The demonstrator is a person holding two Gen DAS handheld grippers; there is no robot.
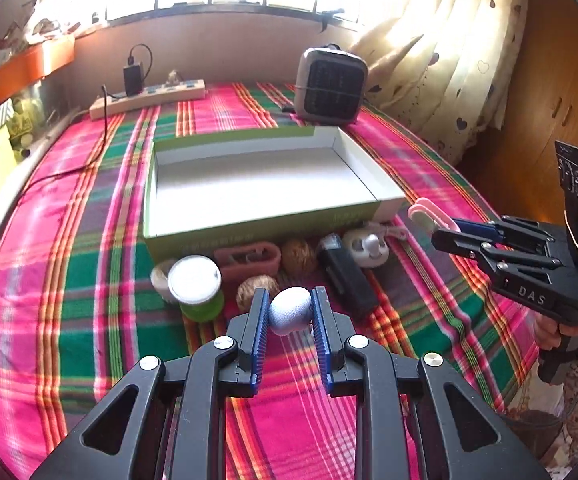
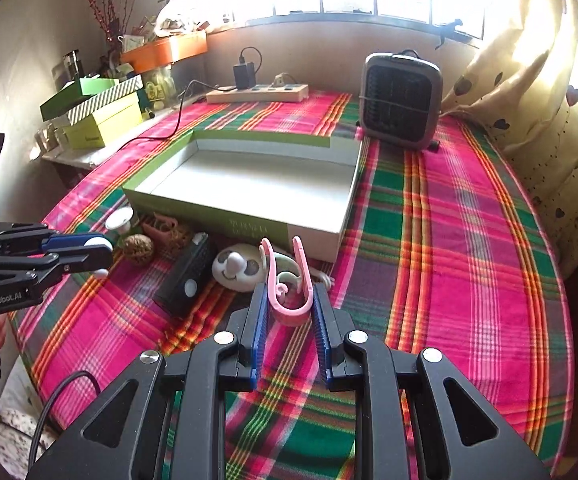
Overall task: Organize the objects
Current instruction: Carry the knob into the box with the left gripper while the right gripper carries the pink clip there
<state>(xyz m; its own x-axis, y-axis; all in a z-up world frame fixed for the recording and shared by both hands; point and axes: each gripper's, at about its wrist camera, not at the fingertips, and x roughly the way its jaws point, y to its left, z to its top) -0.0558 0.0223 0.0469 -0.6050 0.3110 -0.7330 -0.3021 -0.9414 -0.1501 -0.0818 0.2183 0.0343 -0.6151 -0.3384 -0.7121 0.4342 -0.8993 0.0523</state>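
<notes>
Gripping a pale egg-shaped ball [image 1: 290, 311], the left tool [image 1: 290, 312] hangs over the plaid bench [image 1: 69, 280] | right tool [image 2: 289, 304] clenched on a pink clip [image 2: 287, 280] | empty green box [image 1: 265, 222] lies beyond a row of small items along its near edge | open cloth lies right of the box

Your right tool [image 2: 289, 300] clamps a pink clip [image 2: 289, 280]; open box [image 2: 249, 184] at twelve o'clock, left tool [image 2: 99, 254] at nine.
</notes>
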